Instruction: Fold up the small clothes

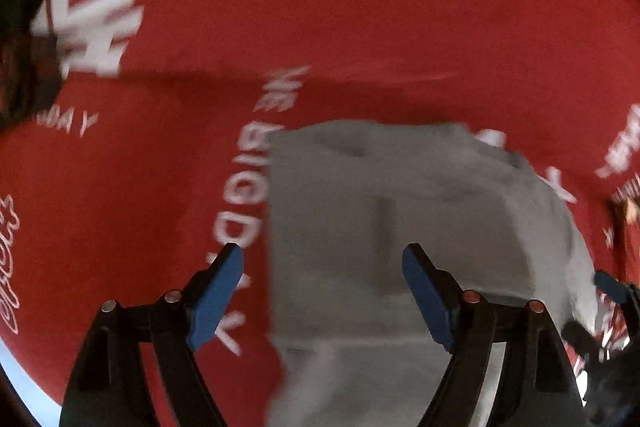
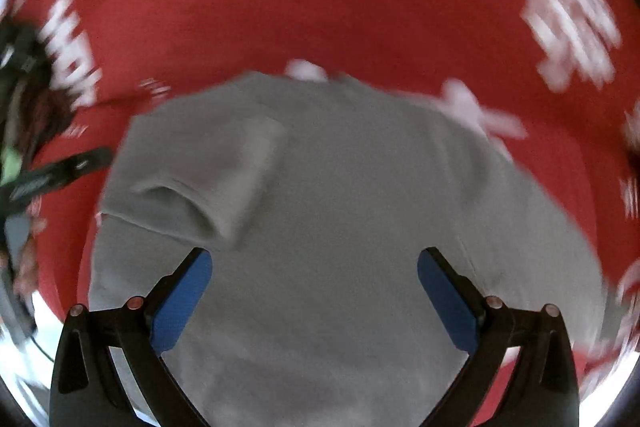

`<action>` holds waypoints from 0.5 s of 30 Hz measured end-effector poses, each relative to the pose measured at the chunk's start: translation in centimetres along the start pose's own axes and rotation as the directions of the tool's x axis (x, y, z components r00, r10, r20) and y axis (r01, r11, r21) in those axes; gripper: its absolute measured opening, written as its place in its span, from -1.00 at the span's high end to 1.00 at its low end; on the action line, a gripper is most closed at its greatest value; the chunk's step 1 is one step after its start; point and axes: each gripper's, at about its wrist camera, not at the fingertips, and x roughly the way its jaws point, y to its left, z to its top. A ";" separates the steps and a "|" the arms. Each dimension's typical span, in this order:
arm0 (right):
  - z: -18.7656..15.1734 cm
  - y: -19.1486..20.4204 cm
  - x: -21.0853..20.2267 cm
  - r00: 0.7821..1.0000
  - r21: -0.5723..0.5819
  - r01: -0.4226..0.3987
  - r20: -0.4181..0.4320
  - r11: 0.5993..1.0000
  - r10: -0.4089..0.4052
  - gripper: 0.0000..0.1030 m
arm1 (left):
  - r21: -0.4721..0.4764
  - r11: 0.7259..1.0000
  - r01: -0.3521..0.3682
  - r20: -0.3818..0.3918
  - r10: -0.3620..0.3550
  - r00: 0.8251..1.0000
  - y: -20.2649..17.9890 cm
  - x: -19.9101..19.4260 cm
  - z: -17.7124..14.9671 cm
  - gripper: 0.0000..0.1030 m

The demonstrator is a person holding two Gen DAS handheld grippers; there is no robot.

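Grey shirt (image 2: 340, 207) flat on red cloth (image 2: 320, 7), one sleeve folded in. L gripper (image 1: 322, 291) & R gripper (image 2: 314, 295) both wide, empty. Risk: grabbing red cloth w/ shirt edge; fold slips.

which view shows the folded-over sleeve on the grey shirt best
The right wrist view: the sleeve lies folded over the grey shirt, cuff opening visible. The left wrist view shows the shirt only as a blurred grey block; no sleeve can be made out.
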 end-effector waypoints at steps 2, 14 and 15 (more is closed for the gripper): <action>1.8 3.7 1.6 0.999 -0.163 0.051 0.026 0.985 -0.047 -0.99 | -0.057 0.998 -0.004 -0.093 -0.001 0.996 1.8 2.8 1.0 -0.60; 4.9 4.7 7.1 1.000 -0.178 0.020 0.017 0.984 -0.017 0.77 | -0.112 0.993 0.044 -0.123 -0.058 0.991 3.4 4.8 1.6 -0.60; 4.8 1.9 6.1 0.997 -0.026 -0.067 0.039 0.997 0.068 0.77 | -0.113 0.993 0.043 -0.124 -0.057 0.991 3.4 4.8 1.7 -0.60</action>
